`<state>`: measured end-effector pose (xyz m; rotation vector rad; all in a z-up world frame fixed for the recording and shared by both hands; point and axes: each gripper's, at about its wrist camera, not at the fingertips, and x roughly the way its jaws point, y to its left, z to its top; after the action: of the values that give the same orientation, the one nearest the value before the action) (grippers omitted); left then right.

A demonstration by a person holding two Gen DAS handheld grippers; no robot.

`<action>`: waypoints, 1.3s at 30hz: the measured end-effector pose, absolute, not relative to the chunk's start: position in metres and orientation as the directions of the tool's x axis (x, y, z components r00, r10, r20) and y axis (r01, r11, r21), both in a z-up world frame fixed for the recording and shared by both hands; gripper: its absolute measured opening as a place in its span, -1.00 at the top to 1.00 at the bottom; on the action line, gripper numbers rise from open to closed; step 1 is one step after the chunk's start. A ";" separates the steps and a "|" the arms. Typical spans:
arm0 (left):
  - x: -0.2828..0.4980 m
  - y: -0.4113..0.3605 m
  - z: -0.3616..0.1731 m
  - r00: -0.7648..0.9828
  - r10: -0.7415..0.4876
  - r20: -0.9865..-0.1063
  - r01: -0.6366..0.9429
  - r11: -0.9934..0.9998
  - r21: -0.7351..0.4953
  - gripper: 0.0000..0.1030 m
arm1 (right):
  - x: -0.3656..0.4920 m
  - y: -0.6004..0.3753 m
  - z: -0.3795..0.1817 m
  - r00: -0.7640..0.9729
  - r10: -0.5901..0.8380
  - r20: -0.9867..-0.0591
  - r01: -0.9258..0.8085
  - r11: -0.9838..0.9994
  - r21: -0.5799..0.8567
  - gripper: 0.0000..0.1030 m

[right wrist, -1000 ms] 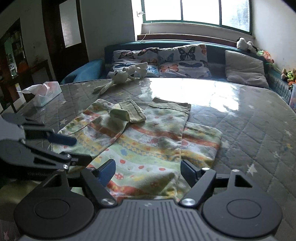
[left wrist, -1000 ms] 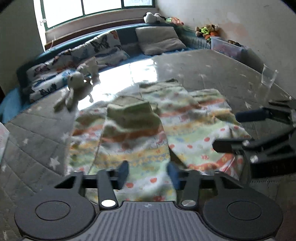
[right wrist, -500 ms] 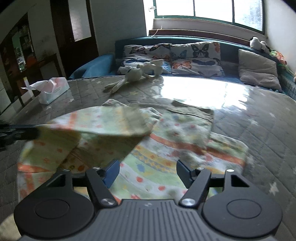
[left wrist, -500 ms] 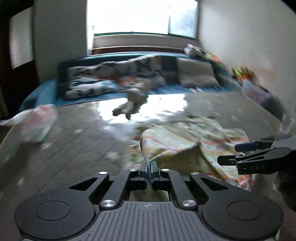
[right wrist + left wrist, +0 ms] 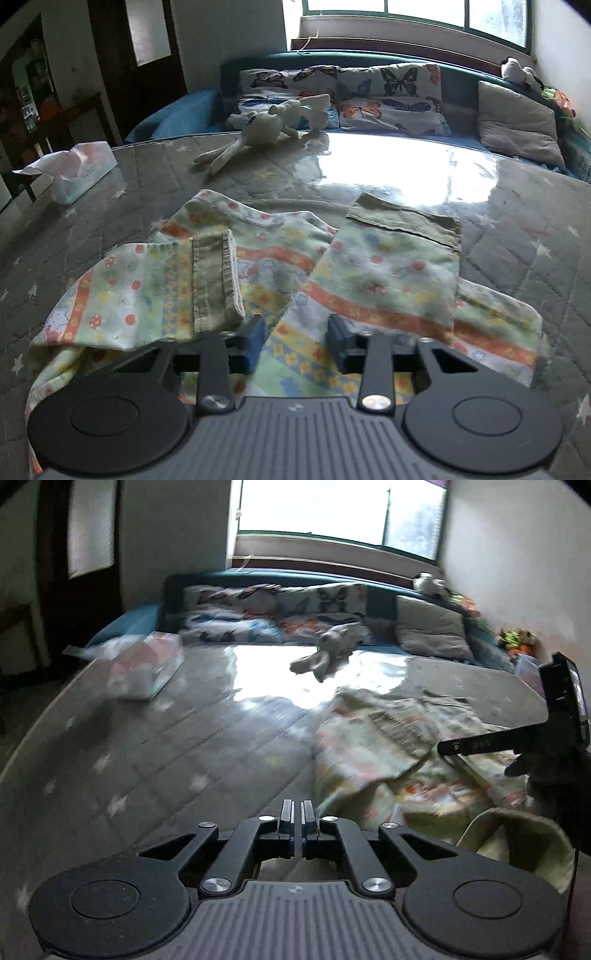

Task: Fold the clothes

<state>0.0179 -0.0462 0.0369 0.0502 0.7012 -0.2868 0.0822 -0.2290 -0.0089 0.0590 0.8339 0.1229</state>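
A child's garment (image 5: pixel 295 266) with coloured stripes and red dots lies flat on the quilted grey table cover (image 5: pixel 517 251). One olive-cuffed sleeve (image 5: pixel 214 280) lies folded across its left side; the other cuff (image 5: pixel 402 225) points away. My right gripper (image 5: pixel 295 343) hovers low over the near hem, jaws closing, with fabric lying flat between the blue pads, not pinched. My left gripper (image 5: pixel 297 812) is left of the garment (image 5: pixel 388 738), over bare table; its jaws are opening, a thin slit apart, with nothing between them. One right-gripper finger (image 5: pixel 476 744) reaches in over the cloth.
A tissue box (image 5: pixel 81 173) stands at the table's left edge and a plush rabbit (image 5: pixel 266 133) lies at the far edge. Behind are a blue sofa, butterfly pillows (image 5: pixel 388 96) and a grey cushion (image 5: pixel 517 122). A gloved hand (image 5: pixel 546 775) holds the right gripper.
My left gripper shut on the sleeve, carried it across the garment, let go and swung left over bare table. My right gripper came down to the near hem and its jaws narrowed.
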 end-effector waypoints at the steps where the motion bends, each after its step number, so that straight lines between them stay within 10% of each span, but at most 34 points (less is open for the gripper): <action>1: 0.022 -0.055 0.038 0.726 -0.256 -0.638 0.304 0.952 -0.036 0.63 | 0.080 -0.231 -0.008 0.668 0.143 -0.730 -0.089 0.990 0.112 0.59; 3: 0.031 -0.074 0.038 0.721 -0.285 -0.632 0.362 0.932 -0.007 0.30 | 0.075 -0.233 -0.004 0.674 0.143 -0.724 -0.090 0.990 0.112 0.86; 28: 0.132 -0.191 -0.021 0.556 -0.396 -0.730 0.618 0.785 0.045 0.29 | 0.145 -0.244 -0.011 0.680 0.103 -0.726 -0.058 0.994 0.087 0.75; 39: 0.136 -0.163 -0.008 0.585 -0.442 -0.680 0.554 0.830 -0.063 0.81 | 0.128 -0.264 0.001 0.731 0.064 -0.680 -0.011 0.997 0.083 0.97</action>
<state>0.1361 -0.1633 -0.0075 0.1624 0.7459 -0.5833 0.1280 -0.2640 0.0006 0.0749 0.7504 0.0412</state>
